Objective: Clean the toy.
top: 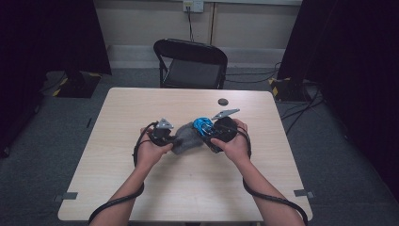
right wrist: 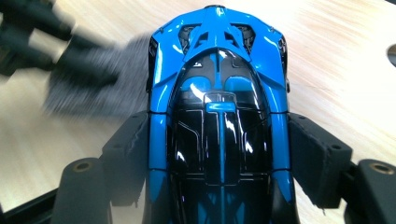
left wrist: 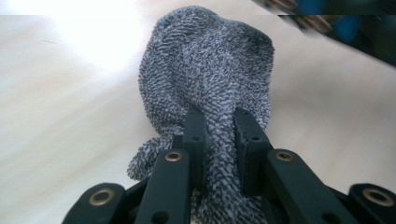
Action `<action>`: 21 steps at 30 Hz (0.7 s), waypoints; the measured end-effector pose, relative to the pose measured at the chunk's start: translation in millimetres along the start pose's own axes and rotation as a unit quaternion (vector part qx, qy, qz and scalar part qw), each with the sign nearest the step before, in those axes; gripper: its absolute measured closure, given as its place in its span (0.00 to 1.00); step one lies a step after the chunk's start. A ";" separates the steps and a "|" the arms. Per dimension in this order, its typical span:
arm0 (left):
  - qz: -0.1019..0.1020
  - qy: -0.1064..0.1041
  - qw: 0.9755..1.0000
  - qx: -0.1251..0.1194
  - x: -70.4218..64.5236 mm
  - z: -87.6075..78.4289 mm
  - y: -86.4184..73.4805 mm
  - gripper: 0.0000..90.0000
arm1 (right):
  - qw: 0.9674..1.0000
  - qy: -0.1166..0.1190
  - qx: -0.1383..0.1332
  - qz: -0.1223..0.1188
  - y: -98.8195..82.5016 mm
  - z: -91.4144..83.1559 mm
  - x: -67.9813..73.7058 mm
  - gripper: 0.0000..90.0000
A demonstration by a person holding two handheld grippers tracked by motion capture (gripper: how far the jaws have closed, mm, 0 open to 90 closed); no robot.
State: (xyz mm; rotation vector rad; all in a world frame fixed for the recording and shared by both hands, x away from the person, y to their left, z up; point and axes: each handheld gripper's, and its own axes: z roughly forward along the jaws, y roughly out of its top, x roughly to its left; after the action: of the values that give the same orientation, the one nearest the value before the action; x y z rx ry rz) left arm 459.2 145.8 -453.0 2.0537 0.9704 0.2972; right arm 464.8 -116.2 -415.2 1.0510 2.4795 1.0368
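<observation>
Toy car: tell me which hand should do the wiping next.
Left, probably. The left gripper is already shut on the grey cloth, right beside the blue toy car, which the right gripper clamps by its sides.

On the table (top: 188, 188) there is one grey sock (top: 187, 140), one blue toy car (top: 203, 125) just right of the sock, and one small dark disc (top: 223, 101) beyond the car. Two grippers are there: the left gripper (top: 165, 135) and the right gripper (top: 217, 132). One black chair (top: 190, 63) stands behind the table.
</observation>
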 end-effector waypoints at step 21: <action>0.007 -0.030 0.999 -0.020 -10.9 5.4 15.1 0.86 | 1.000 0.006 0.012 -0.017 -4.3 5.5 9.6 0.32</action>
State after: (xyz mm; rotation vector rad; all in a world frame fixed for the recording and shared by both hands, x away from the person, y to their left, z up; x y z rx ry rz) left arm 462.6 129.2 -443.5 2.0213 0.9075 0.2582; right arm 458.4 -108.6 -421.7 1.0079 2.5158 1.0091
